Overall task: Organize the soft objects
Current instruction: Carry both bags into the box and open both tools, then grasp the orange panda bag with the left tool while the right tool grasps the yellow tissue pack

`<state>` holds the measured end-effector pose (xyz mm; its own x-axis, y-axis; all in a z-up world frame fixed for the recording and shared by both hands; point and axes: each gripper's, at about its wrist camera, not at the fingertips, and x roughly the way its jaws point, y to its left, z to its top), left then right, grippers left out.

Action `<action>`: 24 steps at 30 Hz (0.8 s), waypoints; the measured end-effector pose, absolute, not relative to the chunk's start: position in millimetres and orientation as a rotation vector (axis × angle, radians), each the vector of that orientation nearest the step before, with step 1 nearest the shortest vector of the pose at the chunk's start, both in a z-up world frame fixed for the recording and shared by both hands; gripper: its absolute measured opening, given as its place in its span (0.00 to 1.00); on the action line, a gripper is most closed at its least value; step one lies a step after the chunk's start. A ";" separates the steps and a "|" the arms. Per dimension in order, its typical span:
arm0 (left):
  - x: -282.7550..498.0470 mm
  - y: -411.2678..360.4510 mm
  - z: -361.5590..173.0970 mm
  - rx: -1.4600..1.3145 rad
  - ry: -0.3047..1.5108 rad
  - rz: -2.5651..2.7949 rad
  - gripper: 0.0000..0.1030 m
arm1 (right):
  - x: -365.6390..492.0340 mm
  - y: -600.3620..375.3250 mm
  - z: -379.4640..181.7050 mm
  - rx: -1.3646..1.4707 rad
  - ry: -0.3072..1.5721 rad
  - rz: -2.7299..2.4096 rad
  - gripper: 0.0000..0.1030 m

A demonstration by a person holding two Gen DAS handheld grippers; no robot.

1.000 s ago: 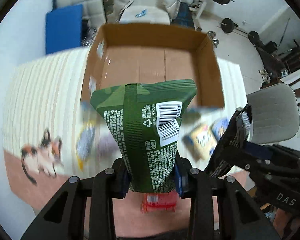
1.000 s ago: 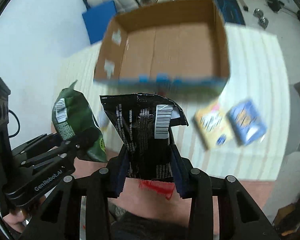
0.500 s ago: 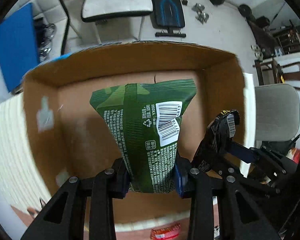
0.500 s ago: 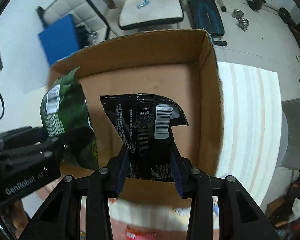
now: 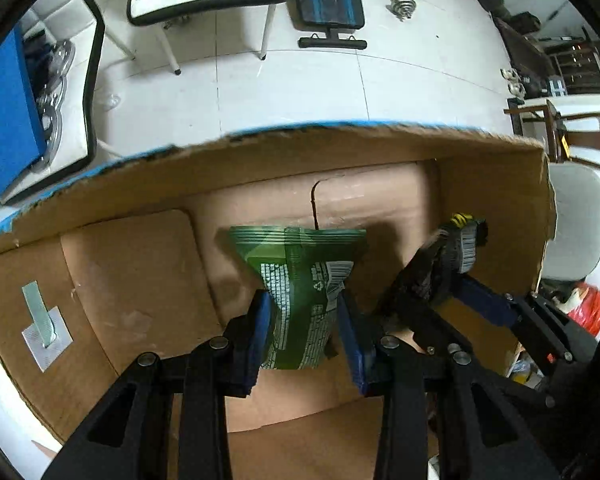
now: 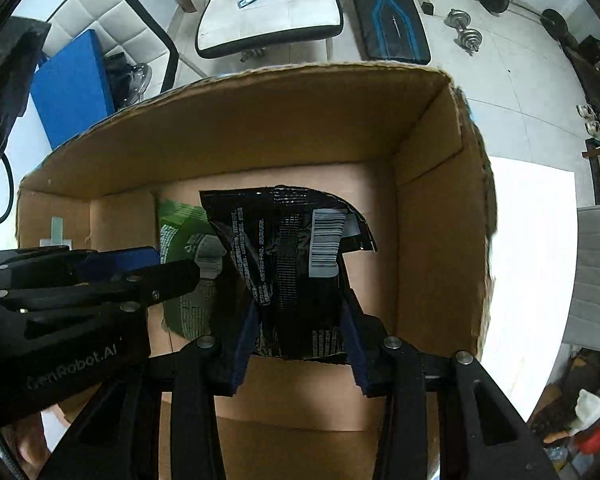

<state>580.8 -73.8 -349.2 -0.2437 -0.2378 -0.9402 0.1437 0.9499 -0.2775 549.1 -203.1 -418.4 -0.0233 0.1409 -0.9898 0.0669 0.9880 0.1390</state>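
Inside an open cardboard box (image 6: 432,184), we see 2 snack packets held side by side. The left gripper (image 5: 304,332) has its jaws pinching the lower part of a green packet (image 5: 300,276), whose top end hangs over the box floor; whether it touches the floor we cannot tell. The right gripper (image 6: 298,344) has a black packet (image 6: 288,256) between its blue pads, and its jaws are opening (the packet's bottom edge sits between them, though the contact itself is hard to make out).

Much is hidden. From the right wrist, the left gripper's dark body covers most of the green packet, leaving only a strip of it showing. From the left wrist, the black packet appears edge-on and crumpled, with a bit of yellow at its top. The box's near wall is cut off by the lower edge of both views.

Each packet carries a white barcode label and blocks of small white print, too fine to read. The left gripper's housing reads "GenRobot.AI" (image 6: 74,368). A strip of pale tape (image 5: 46,324) is stuck to the box's left wall. Beyond the box stand a white padded chair (image 6: 268,12) and dumbbells (image 6: 466,32) on a tiled floor.
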 end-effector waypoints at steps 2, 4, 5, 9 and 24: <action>581.4 -70.0 -349.0 -0.084 1.784 -0.331 0.38 | 549.6 -203.6 -416.2 0.177 1.601 0.061 0.51; 580.9 -66.2 -344.5 -0.079 1.763 -0.319 0.53 | 547.0 -204.2 -408.2 0.177 1.594 0.061 0.60; 579.2 -64.0 -341.6 -0.068 1.750 -0.306 0.68 | 546.7 -203.2 -405.2 0.165 1.588 0.055 0.71; 568.2 -56.8 -327.1 -0.031 1.683 -0.276 0.89 | 539.5 -198.9 -391.2 0.108 1.577 0.047 0.79; 479.0 -25.7 -232.7 0.036 1.435 -0.242 0.97 | 450.6 -206.6 -319.4 0.111 1.499 0.125 1.00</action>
